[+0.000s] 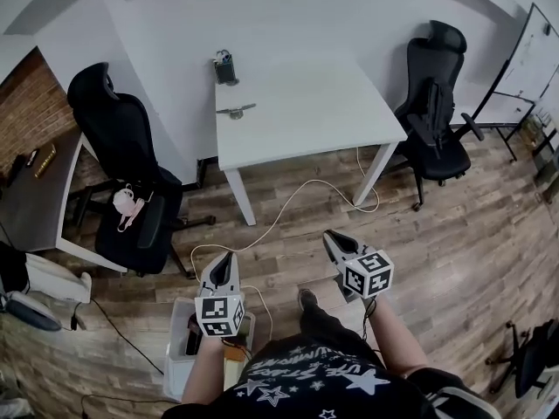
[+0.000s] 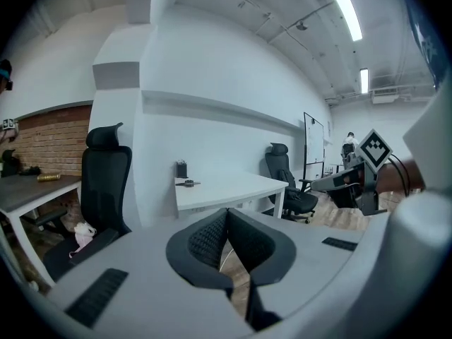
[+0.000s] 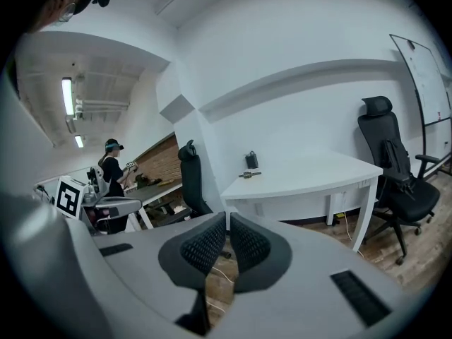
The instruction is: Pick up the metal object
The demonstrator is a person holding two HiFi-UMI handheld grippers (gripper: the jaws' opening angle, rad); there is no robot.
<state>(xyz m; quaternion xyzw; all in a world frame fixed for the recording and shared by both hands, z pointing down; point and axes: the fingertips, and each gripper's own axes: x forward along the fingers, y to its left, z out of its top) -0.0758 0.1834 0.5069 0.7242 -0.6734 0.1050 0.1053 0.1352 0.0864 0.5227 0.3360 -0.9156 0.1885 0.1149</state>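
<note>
A small metal object point(image 1: 236, 110) lies near the left edge of the white table point(image 1: 314, 112); it shows far off in the left gripper view point(image 2: 188, 183) and in the right gripper view point(image 3: 249, 174). My left gripper point(image 1: 225, 261) and right gripper point(image 1: 334, 241) hang over the wooden floor, well short of the table. Both point toward it. Each has its jaws shut with nothing between the pads point(image 2: 227, 214) point(image 3: 227, 217).
A dark holder point(image 1: 225, 68) stands at the table's far left corner. Black office chairs stand left point(image 1: 127, 168) and right point(image 1: 437, 103) of the table. A cable point(image 1: 288, 208) trails over the floor. A whiteboard point(image 1: 534, 55) is at far right, a brown desk point(image 1: 35, 190) at left. A person point(image 3: 113, 171) stands in the background.
</note>
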